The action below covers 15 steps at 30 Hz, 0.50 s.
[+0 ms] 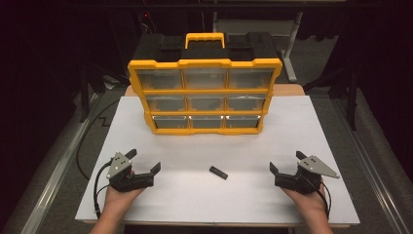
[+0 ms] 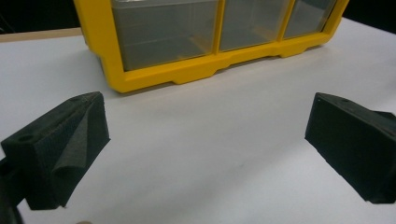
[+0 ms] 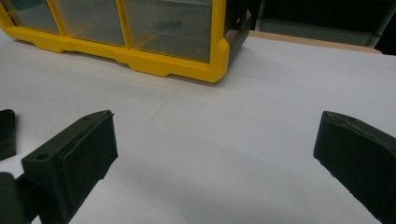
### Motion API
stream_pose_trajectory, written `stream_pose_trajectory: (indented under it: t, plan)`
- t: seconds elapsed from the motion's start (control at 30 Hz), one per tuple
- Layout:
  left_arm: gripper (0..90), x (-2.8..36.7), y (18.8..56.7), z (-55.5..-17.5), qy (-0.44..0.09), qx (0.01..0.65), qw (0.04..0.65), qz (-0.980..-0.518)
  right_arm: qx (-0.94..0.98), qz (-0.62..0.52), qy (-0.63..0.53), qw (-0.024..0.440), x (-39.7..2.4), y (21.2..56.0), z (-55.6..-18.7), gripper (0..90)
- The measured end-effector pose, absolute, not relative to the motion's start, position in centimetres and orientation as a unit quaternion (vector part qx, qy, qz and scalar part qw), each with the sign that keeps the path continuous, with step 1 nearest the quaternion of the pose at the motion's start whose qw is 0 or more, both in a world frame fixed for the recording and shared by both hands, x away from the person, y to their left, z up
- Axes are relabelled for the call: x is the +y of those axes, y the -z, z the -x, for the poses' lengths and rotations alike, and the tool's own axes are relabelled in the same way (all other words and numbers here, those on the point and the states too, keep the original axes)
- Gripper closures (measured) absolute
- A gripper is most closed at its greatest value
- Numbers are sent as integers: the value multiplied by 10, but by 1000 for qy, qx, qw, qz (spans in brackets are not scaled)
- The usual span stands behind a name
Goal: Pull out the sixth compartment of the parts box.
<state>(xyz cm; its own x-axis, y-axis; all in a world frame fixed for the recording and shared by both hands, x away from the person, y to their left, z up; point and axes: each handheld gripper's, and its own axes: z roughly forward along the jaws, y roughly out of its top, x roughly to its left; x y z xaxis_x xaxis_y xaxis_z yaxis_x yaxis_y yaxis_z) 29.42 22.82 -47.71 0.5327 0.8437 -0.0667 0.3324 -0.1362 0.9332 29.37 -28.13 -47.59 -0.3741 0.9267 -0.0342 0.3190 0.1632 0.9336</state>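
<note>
On the white table (image 1: 302, 122), at about eight o'clock, the left gripper (image 1: 144, 161) rests in one hand with its jaws spread wide and nothing between them. Near six o'clock lies one small black block (image 1: 218, 172), flat on the table and well apart from both grippers. At four o'clock the right gripper (image 1: 287, 161) is likewise released and empty. At twelve o'clock stands one yellow organizer (image 1: 205, 90) with nine clear drawers, three rows of three.
</note>
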Motion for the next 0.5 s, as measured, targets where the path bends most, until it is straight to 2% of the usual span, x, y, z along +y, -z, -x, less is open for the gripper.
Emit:
stream_pose_trajectory:
  t: [0.23, 0.5]
  plan:
    - [6, 227, 480, -294, -265, 400, 490, -728, 689, -457, -454, 333, -282, 478, -296, 0]
    - [7, 232, 475, -292, -236, 410, 525, -708, 694, -445, -453, 340, -277, 475, -294, 0]
